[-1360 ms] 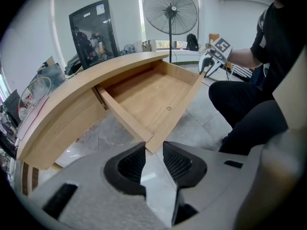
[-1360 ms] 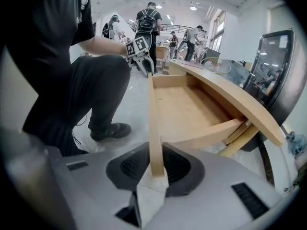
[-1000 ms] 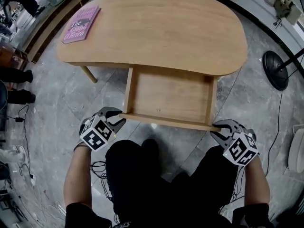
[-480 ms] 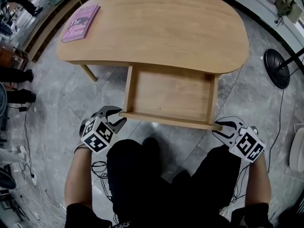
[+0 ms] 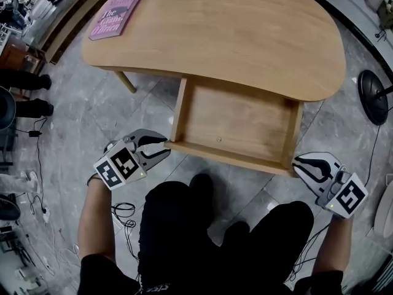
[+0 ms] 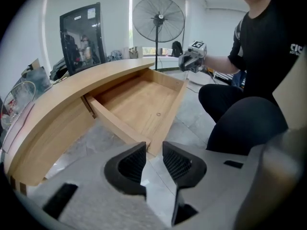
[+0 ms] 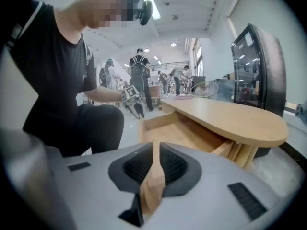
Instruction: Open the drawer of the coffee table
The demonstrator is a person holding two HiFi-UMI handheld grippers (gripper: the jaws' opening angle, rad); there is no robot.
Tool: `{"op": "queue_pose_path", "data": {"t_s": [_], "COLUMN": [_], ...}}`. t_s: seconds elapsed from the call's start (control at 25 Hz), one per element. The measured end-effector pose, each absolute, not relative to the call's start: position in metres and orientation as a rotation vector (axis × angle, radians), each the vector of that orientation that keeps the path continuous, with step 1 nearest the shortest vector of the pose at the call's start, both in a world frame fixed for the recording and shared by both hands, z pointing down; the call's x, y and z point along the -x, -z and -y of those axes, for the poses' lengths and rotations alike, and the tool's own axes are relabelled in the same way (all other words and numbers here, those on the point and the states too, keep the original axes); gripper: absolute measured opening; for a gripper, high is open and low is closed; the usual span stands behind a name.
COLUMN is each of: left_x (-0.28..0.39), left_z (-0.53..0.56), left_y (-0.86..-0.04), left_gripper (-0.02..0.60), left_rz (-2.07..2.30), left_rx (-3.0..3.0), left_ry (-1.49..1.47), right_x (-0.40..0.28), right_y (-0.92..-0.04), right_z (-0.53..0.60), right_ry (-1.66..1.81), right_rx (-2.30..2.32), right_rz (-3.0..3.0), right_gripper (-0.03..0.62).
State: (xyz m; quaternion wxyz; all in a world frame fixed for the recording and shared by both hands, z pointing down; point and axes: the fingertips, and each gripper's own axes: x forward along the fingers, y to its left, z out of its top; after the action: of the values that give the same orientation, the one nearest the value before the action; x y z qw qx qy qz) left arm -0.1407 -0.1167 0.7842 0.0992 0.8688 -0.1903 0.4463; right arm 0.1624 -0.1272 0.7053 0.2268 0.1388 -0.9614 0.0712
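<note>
Drawer [image 5: 236, 125]: stood pulled out of the coffee table [image 5: 233, 35] toward 6 o'clock.
Left gripper [image 5: 164, 146]: at the drawer's 7 o'clock corner; jaws apart, just closing slightly, pinching nothing.
Right gripper [image 5: 299, 165]: beside the 5 o'clock corner; jaws just closed to a thin slit, holding nothing.

One table [image 5: 245, 35], one drawer [image 5: 236, 121], one book [image 5: 115, 14]. Two grippers, the left gripper [image 5: 161, 147] and the right gripper [image 5: 301, 163], both with one crouching person [image 7: 62, 80]. One fan [image 6: 158, 20]. At least three bystanders [image 7: 139, 61] beyond.
</note>
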Motion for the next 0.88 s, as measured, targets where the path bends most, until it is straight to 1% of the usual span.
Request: {"op": "queue_pose_path", "data": {"t_s": [0.08,0.12,0.32,0.52,0.68,0.8,0.88], "left_x": [0.139,0.139,0.142,0.141,0.149,0.147,0.145], "left_z": [0.118,0.118,0.111,0.116,0.116,0.113,0.109], "left_y": [-0.779,-0.779,-0.796,-0.797,-0.795,-0.78,-0.767], "left_gripper": [0.124,0.124,0.146,0.164,0.201,0.198,0.196], "left_rz": [0.529,0.523,0.535,0.561,0.625,0.573,0.511], "left_rx": [-2.584,-2.588,-2.58,-2.592,-2.578,-2.588,-2.576], "left_ry": [-1.295,-1.297,-1.424,-1.36,-1.299,-1.211,-1.132], "right_x": [-0.159,-0.157,-0.148,-0.157,-0.159,-0.158,-0.16], "right_y": [-0.704,-0.707,-0.726,-0.725,-0.72,-0.706,-0.693], "right_z": [0.136,0.137,0.134,0.151,0.161,0.17,0.179], "right_ry": [-0.185,-0.176,-0.147,-0.15,-0.154,-0.153,-0.136], "right_rx": [-0.419,-0.422,-0.404,-0.481,-0.516,-0.547,-0.608], "right_rz": [2.658,2.643,2.555,2.515,2.513,2.515,2.475], "right_gripper": [0.026,0.025,0.046,0.046,0.046,0.04,0.019]}}
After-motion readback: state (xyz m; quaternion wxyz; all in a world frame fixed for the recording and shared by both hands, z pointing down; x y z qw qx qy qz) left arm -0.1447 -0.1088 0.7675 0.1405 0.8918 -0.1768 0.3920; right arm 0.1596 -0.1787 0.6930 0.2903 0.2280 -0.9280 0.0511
